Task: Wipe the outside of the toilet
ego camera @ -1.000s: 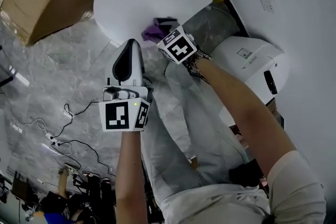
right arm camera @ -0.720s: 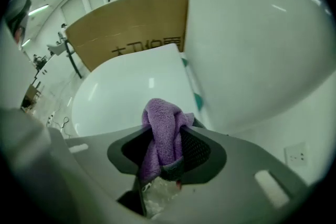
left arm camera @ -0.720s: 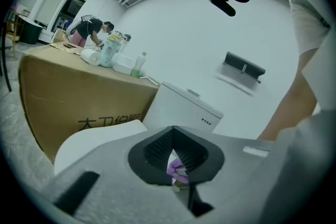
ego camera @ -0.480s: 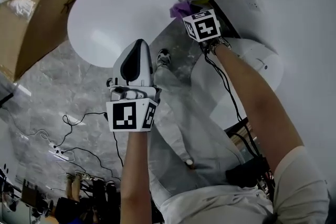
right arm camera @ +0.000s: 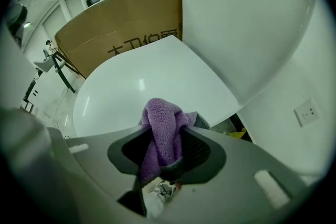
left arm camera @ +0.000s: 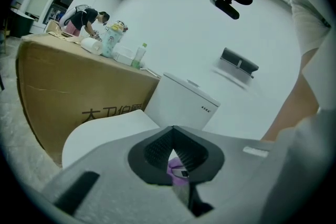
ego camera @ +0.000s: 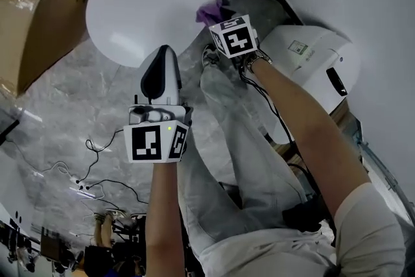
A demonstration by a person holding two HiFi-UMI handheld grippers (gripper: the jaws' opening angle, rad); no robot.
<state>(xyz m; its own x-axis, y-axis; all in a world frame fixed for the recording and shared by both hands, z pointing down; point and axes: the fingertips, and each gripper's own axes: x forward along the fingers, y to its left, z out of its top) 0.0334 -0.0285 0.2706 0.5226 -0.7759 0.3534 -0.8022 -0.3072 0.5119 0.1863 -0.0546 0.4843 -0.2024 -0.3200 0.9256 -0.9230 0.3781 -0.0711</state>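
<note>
The right tongs (right arm camera: pixel 167 157) are closed on a purple cloth (right arm camera: pixel 163 123). They hold it at the back part of the toilet (ego camera: pixel 130 3), near the place where the closed lid meets the tank (right arm camera: pixel 241 18). I cannot say whether the cloth really touches the porcelain. The left tongs (ego camera: pixel 162 55) are closed with nothing in them (the bit of purple in their gap is only the cloth further away), and they hang over the floor (ego camera: pixel 84 94), apart from the toilet. About the progress I can give only a judgement. The white surface looks equally clean and shiny everywhere, with no wet trace, so what is already wiped does not show itself. The position of the cloth suggests that the work is now at the rear side, and the lid, the tank and the front of the bowl may be left to do. The floor is grey with a marble pattern, and thin black cables (ego camera: pixel 97 146) lie on it. A big cardboard box (ego camera: pixel 45 3) stands just beside the toilet. A white machine (ego camera: pixel 311 61) sits on the other side, near the white wall, which has a socket (right arm camera: pixel 307 112).
</note>
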